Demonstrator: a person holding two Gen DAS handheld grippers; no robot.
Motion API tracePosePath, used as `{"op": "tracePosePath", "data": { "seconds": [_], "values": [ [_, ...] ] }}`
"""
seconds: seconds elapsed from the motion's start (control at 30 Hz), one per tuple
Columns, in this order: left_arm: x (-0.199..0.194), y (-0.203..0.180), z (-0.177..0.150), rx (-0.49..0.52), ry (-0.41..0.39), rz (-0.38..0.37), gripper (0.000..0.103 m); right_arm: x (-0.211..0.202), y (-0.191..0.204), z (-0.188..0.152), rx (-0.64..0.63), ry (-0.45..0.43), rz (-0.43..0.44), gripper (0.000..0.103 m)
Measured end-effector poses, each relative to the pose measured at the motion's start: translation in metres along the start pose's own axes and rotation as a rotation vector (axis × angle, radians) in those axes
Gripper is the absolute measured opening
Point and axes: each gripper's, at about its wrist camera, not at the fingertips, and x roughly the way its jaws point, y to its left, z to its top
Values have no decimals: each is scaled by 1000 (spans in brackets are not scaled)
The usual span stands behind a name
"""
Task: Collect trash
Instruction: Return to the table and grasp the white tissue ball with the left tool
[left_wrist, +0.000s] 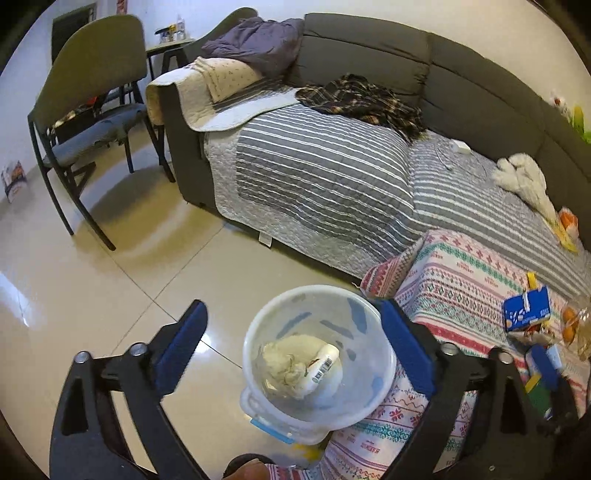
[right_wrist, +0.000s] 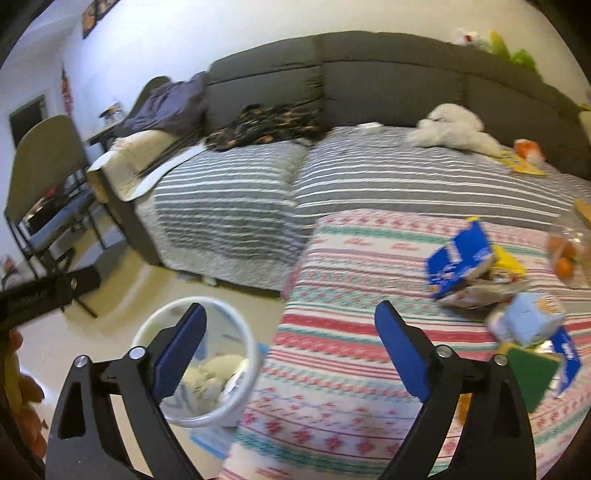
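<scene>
A translucent white bin (left_wrist: 255, 325) stands on the tiled floor against a low table draped in a patterned cloth (left_wrist: 461, 273). Inside lie crumpled cream paper (left_wrist: 288, 362) and a white piece with a barcode label (left_wrist: 325, 363). My left gripper (left_wrist: 291, 306) hangs above the bin, open, its pads clear of the rim. My right gripper (right_wrist: 291, 306) is open and empty over the cloth's left edge, with the bin (right_wrist: 229, 332) below its left finger. On the cloth at the right lie a blue carton (right_wrist: 458, 254), a pale blue box (right_wrist: 532, 321) and a green packet (right_wrist: 532, 380).
A grey sofa with a striped quilt (left_wrist: 314, 173) runs behind the table, with clothes and a white plush toy (right_wrist: 450, 129) on it. A bag of oranges (right_wrist: 565, 254) sits at the cloth's far right. A dark-framed chair (left_wrist: 88, 122) stands at the left on the tiled floor.
</scene>
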Motion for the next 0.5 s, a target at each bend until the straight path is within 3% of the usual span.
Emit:
{"op": "tracePosePath", "data": {
  "seconds": [0.2, 0.5],
  "values": [
    [-8, -38, -11, 64, -11, 4, 96, -13, -39, 4, 19, -9, -148, 96],
    [-15, -109, -31, 145, 13, -65, 96, -31, -111, 1, 15, 9, -263, 96]
  ]
}}
